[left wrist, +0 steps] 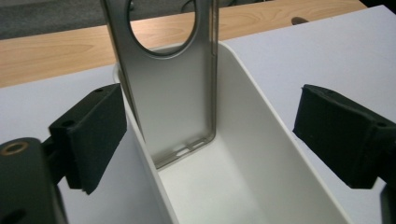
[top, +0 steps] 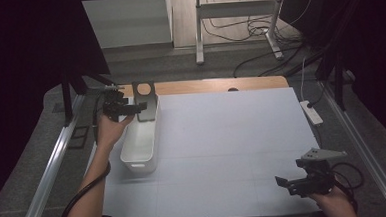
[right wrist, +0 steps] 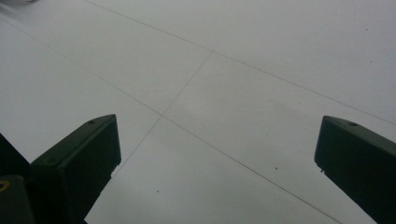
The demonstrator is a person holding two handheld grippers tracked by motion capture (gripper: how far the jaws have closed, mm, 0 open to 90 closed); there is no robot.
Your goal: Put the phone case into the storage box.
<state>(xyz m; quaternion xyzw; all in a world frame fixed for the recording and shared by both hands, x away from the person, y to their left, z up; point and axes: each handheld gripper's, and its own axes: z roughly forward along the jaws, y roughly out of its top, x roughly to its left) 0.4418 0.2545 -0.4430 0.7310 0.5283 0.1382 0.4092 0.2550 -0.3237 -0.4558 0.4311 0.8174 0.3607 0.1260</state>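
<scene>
Left claw (top: 140, 107) hangs open at the far end of the white bin (top: 141, 141), jaws straddling the grey metal plate (top: 145, 100) that stands upright inside against the far wall, touching nothing. Judged step: plate placed or about to be gripped; next, either close on it or back away cleanly. Right claw (top: 285, 184) open, idle over bare tabletop (top: 232, 136).

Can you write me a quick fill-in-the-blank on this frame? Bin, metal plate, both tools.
1. The grey metal plate stands upright inside the white ____.
2. The hole near the plate's top is ____ in shape.
3. The left tool has its jaws ____, one on each side of the plate.
4. The right tool hovers over the bare white ____.

Missing words: bin; round; open; table
</scene>
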